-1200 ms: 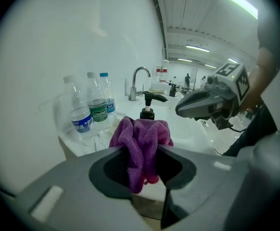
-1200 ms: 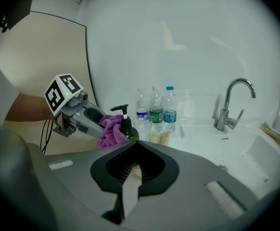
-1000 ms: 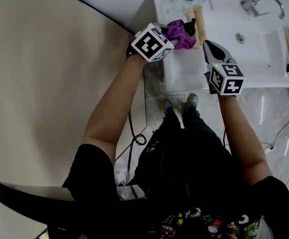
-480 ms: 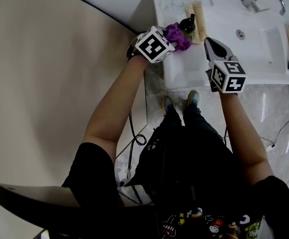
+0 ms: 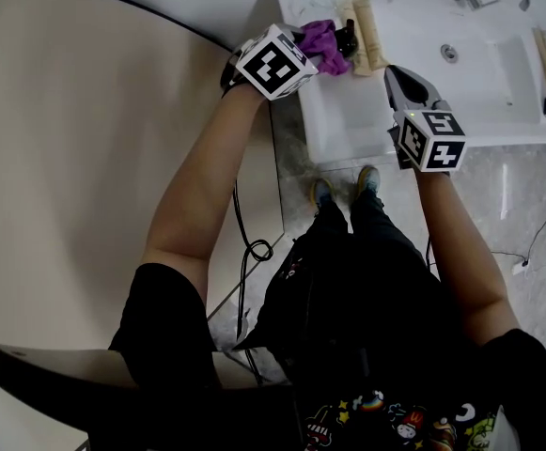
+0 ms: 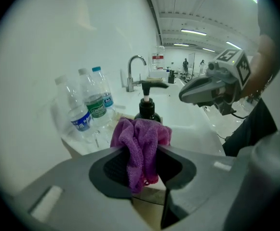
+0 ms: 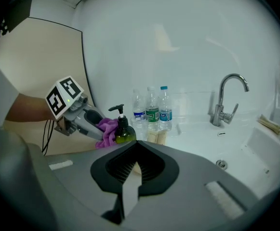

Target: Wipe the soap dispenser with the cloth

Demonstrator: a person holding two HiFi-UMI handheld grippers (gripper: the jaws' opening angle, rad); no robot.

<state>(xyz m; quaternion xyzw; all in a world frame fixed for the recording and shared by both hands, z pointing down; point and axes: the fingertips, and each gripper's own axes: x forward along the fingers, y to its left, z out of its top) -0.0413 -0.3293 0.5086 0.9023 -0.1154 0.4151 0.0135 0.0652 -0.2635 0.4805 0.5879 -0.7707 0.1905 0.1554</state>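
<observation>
A dark soap dispenser (image 5: 348,38) with a black pump stands near the left end of the white counter (image 5: 348,111). My left gripper (image 5: 303,43) is shut on a purple cloth (image 5: 323,39), which appears to touch the dispenser's left side. In the left gripper view the cloth (image 6: 140,146) bunches between the jaws and hides the lower half of the dispenser (image 6: 148,107). My right gripper (image 5: 402,81) hovers over the counter's front edge, shut on nothing. From the right gripper view the dispenser (image 7: 123,131) looks greenish, with the cloth (image 7: 107,130) and left gripper (image 7: 89,121) at its left.
Three water bottles (image 7: 152,112) stand against the wall behind the dispenser. Beige rolled items (image 5: 366,22) lie beside it. A faucet (image 7: 225,100) and sink basin (image 5: 484,59) lie to the right. A cable (image 5: 254,247) runs on the floor below the counter edge.
The head view has tilted, so the counter sits higher in frame. My left gripper has slid a little with the cloth along the dispenser's side. The right gripper has hardly moved.
</observation>
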